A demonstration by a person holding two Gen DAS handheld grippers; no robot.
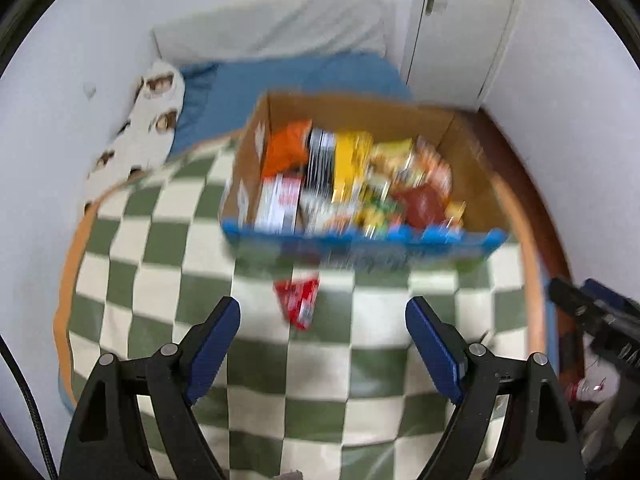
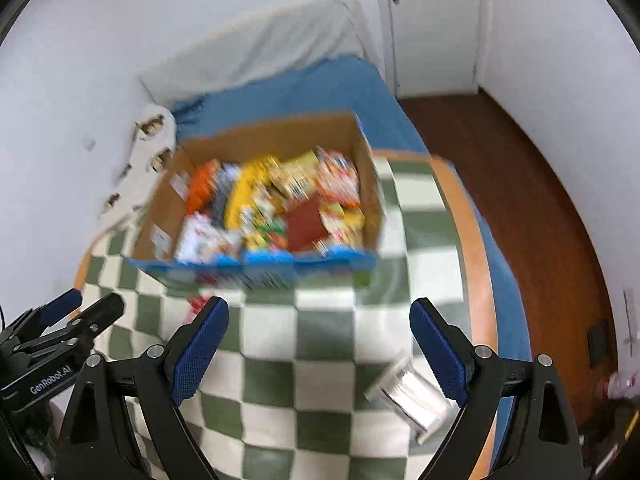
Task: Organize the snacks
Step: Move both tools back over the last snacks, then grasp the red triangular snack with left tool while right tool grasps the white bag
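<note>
Left wrist: red packet [image 1: 298, 304] lies before the snack box [image 1: 360, 236] — both grippers' jaws spread, empty.

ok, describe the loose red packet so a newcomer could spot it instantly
Find the green-and-cream checkered blanket on the bed, then the open cardboard box of snacks on it. The small red snack packet lies alone on the blanket just before the box's blue front edge, outside it.

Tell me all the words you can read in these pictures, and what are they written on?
"GenRobot.AI": on the black body of the left gripper, seen from the right wrist camera.
Snack packets in the cardboard box: printing too blurred to read.
Red packet on the checkered blanket: blurred, unreadable.
White stickers on the box's inner wall: unreadable.
</note>
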